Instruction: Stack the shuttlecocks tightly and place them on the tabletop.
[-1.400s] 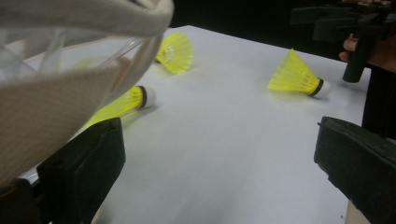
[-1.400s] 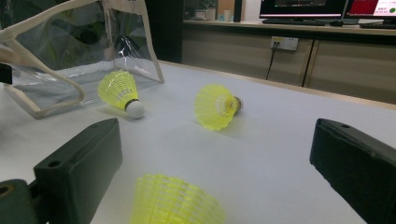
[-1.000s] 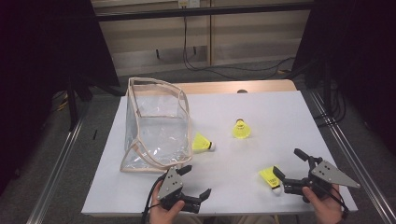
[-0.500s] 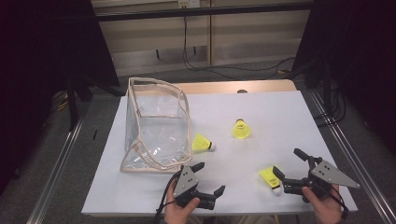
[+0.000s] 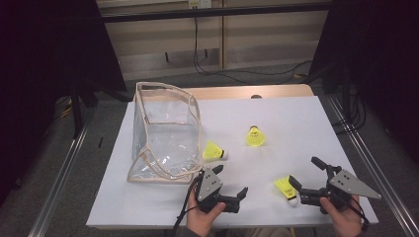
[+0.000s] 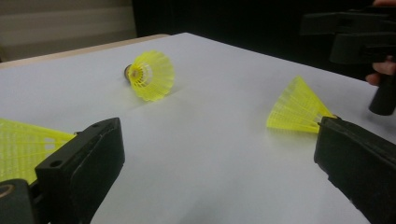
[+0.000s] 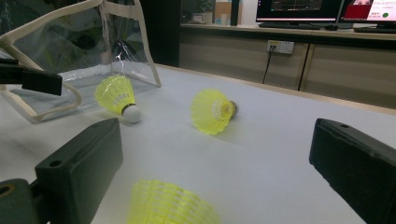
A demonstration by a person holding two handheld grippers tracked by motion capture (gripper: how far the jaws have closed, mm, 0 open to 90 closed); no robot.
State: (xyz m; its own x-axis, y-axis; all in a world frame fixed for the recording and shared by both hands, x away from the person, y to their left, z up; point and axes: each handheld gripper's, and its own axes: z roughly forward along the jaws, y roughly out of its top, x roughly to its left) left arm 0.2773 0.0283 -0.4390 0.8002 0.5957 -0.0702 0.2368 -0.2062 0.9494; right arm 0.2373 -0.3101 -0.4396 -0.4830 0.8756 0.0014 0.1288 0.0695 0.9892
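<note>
Both grippers have fingers spread wide, holding nothing: right gripper [image 5: 307,174] straddles one shuttlecock [image 5: 286,187], left gripper [image 5: 230,181] hovers over bare worktop [image 5: 296,123].

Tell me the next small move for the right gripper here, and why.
Probably ease the right gripper forward and down, then close on the nearest yellow plastic shuttlecock. Its jaws stand wide open, and that shuttlecock lies on the white table low between them in the right gripper view, not yet gripped. The clear plastic bag stands open beyond.
</note>
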